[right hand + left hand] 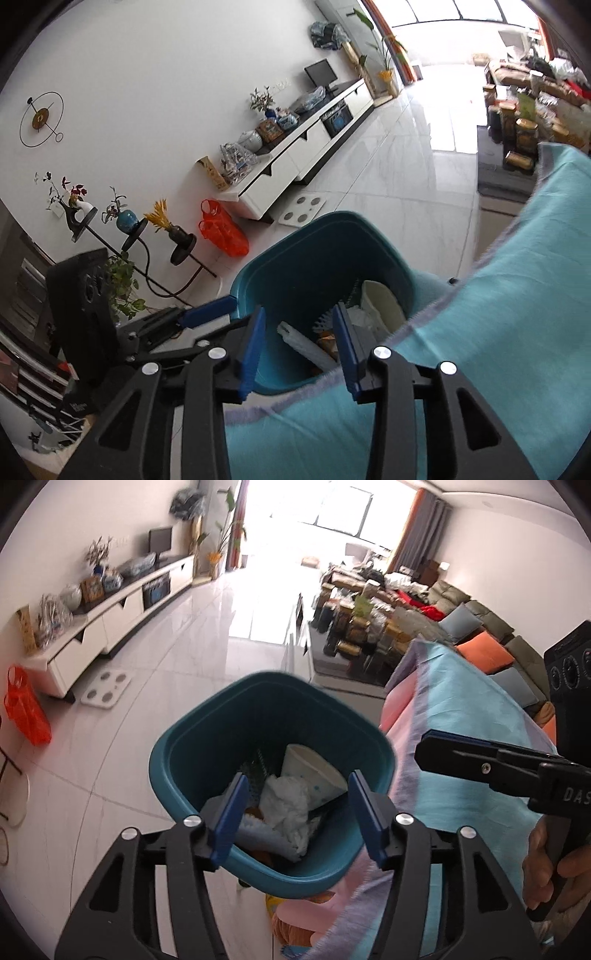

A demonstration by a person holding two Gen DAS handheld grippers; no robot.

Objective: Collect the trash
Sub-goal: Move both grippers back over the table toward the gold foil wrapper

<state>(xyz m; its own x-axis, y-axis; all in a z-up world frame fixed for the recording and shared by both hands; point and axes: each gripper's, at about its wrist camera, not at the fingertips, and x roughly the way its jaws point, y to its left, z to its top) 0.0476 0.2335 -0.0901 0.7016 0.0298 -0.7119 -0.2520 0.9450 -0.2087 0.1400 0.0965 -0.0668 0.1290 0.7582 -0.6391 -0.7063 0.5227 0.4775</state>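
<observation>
The teal bin [221, 738] stands on the floor beside the cloth-covered table [461, 738], holding light, crushable tissue [284, 805] and a paper cup [314, 771]; pinch gently at folds; left gripper [295, 812] and right gripper [299, 343] both gape empty.

Teal bin [192, 753] on tiled floor [177, 657]

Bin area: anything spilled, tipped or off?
Nothing stands out. The teal bin stands upright beside the cloth-covered table; the paper cup and crumpled tissue lie inside it, and nothing has spilled onto the floor.
</observation>
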